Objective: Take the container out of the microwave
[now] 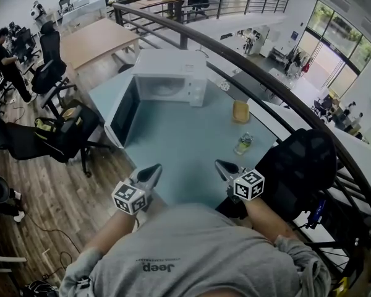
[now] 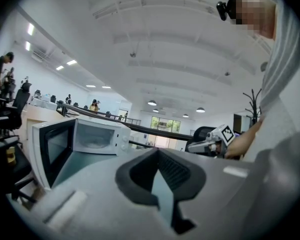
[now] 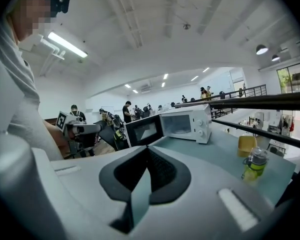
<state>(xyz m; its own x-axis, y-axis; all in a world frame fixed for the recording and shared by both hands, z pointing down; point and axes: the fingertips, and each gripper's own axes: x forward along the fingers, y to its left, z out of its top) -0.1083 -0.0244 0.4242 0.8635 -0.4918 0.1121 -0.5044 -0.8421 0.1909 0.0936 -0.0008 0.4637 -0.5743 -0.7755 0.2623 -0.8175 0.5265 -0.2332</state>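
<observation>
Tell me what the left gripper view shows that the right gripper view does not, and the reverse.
Only the left gripper view: a coat stand at the right. Only the right gripper view: a bottle and a yellow tub standing on the table. Both: the white microwave with its door swung open, on that table.

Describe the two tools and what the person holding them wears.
The left tool and right tool are light grey, tapering to pointed jaws lined with black ribbed pads. Each carries a white cube printed with black square markers. No cables show. The person wears a grey shirt whose sleeves stop near the elbows.
</observation>
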